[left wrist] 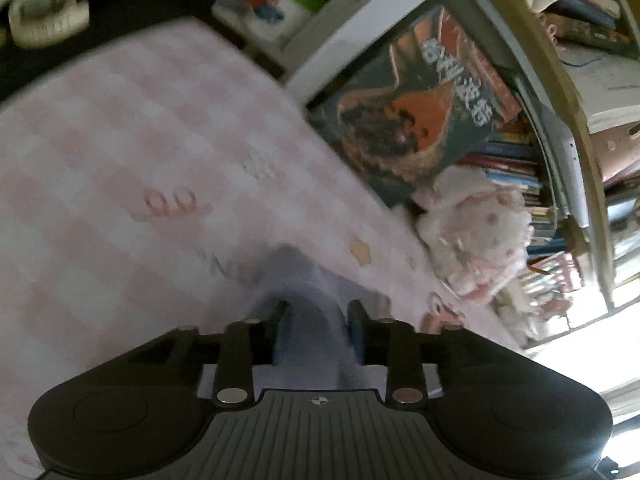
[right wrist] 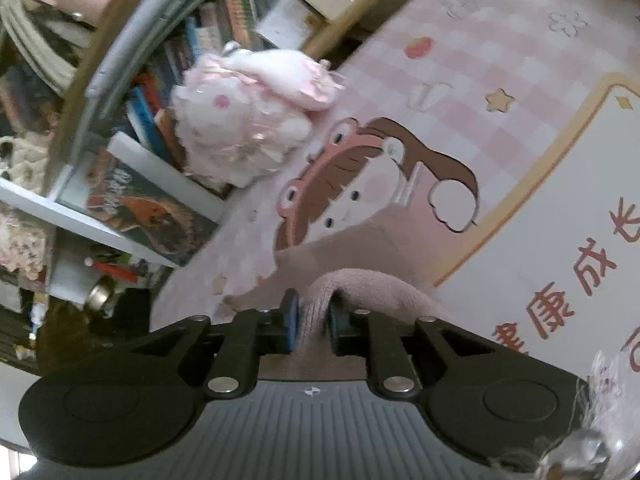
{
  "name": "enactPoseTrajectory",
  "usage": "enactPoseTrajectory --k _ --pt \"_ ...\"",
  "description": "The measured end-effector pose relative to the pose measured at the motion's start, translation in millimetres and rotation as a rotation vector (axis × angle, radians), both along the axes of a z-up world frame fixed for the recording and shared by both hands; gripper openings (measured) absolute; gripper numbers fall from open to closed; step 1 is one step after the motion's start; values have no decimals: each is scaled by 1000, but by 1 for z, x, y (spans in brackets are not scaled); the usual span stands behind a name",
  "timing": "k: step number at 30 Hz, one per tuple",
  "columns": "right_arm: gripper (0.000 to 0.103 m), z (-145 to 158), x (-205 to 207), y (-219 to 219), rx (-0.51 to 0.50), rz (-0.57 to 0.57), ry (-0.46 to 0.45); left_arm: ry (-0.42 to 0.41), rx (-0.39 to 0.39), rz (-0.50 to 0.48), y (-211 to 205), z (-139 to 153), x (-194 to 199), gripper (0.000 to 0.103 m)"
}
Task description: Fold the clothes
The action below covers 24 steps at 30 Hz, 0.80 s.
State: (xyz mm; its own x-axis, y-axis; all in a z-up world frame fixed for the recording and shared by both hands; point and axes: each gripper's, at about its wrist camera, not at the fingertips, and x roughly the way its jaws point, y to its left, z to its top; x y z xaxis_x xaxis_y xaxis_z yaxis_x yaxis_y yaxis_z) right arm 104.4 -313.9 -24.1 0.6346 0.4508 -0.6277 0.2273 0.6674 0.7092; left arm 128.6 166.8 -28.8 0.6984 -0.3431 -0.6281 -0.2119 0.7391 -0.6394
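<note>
Gripping the garment (right wrist: 360, 284) with both tools, low centre of each frame: left gripper (left wrist: 316, 330) pinching pale fabric, right gripper (right wrist: 312, 326) clamped on a pinkish fold; I judge the fold underway; next, carry both edges across the checked mat (left wrist: 120, 140) together.

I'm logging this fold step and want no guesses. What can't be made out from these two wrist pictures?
- Garment, right wrist view: only a pinkish fold between the right gripper's fingers shows; the gripper body hides the rest, so its type is unknown.
- Cloth, left wrist view: blurred and greyish between the left gripper's fingers; whether it is the same garment cannot be told.
- Mat, left wrist view: motion blur smears its prints.
</note>
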Motion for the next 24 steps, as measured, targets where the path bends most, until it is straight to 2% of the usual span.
enactPoseTrajectory --k 3,6,8,9,10,11,14,19,21,22,23,24 --pt "18 2 -2 0 -32 36 -18 -89 76 11 10 14 -14 36" --pt "20 3 -6 -3 -31 35 -32 -93 179 -31 11 18 -22 36" --pt "34 3 -10 -7 -13 8 -44 -82 240 -70 7 16 -25 36" --pt "53 3 -13 -11 -17 -35 -54 -77 262 -87 5 15 -26 36" --pt "65 5 -16 -13 -40 -79 -60 -72 282 -102 2 13 -26 36" --pt "66 6 -17 -15 -65 -104 -61 -65 296 -114 -2 11 -26 36" --pt "66 8 -14 -15 -132 -63 -38 -43 315 -138 -10 4 -25 36" --pt "62 13 -24 8 -424 125 -40 -5 387 -182 -23 -7 -25 35" --pt "60 9 -33 15 -519 175 -50 -5 383 -201 -26 -11 -26 34" --pt "55 7 -37 18 -554 193 -47 -6 374 -203 -27 -12 -26 32" --pt "47 3 -38 20 -573 204 -39 -19 357 -193 -27 -10 -28 17" --pt "27 0 -39 20 -566 216 -30 -31 341 -183 -27 -8 -30 5"
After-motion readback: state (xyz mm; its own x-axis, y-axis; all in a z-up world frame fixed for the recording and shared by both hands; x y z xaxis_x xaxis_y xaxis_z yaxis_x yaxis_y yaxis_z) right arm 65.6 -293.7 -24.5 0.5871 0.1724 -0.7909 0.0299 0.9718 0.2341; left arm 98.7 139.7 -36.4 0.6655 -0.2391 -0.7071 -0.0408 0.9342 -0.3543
